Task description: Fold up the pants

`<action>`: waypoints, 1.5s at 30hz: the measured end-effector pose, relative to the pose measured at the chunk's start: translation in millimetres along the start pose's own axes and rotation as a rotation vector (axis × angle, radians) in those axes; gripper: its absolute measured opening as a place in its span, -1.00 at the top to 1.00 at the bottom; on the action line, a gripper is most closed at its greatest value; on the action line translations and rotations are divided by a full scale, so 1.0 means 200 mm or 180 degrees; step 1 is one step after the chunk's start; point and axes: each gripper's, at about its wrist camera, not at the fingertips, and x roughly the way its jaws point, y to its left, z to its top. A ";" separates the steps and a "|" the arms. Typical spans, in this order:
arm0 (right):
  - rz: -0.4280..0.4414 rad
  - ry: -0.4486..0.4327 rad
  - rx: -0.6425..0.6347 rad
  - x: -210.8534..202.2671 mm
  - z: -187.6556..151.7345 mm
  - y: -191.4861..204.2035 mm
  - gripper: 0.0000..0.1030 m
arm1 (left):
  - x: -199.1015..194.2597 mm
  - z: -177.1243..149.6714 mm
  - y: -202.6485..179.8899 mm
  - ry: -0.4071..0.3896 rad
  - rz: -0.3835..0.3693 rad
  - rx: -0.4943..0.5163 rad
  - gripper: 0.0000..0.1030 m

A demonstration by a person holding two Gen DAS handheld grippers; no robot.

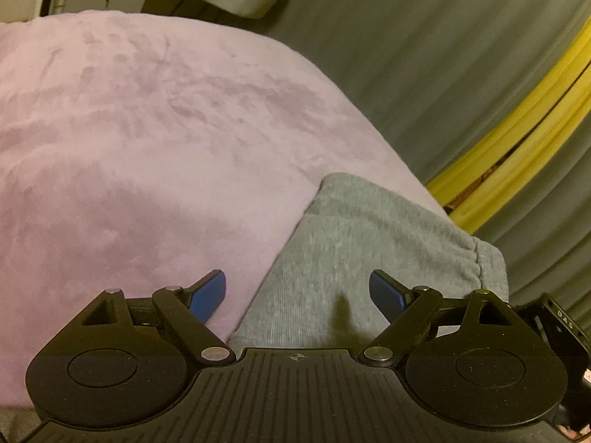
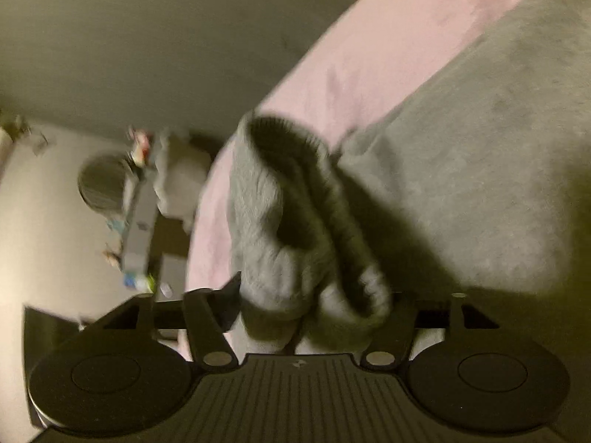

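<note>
The right gripper (image 2: 314, 306) clamps the pants (image 2: 461, 170) cuff above the pink blanket (image 2: 388, 48). The left gripper (image 1: 297, 291) hovers with fingers apart. Next, I think, lay the cuff over.

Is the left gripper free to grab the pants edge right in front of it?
Probably yes. The left gripper is open and holds nothing, and the gray pants lie flat on the pink blanket between its fingers, uncovered.
</note>
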 end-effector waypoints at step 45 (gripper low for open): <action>-0.0934 -0.0832 0.0007 -0.71 -0.09 -0.35 0.07 | 0.03 -0.25 -0.34 0.1132 0.0135 0.1158 -0.33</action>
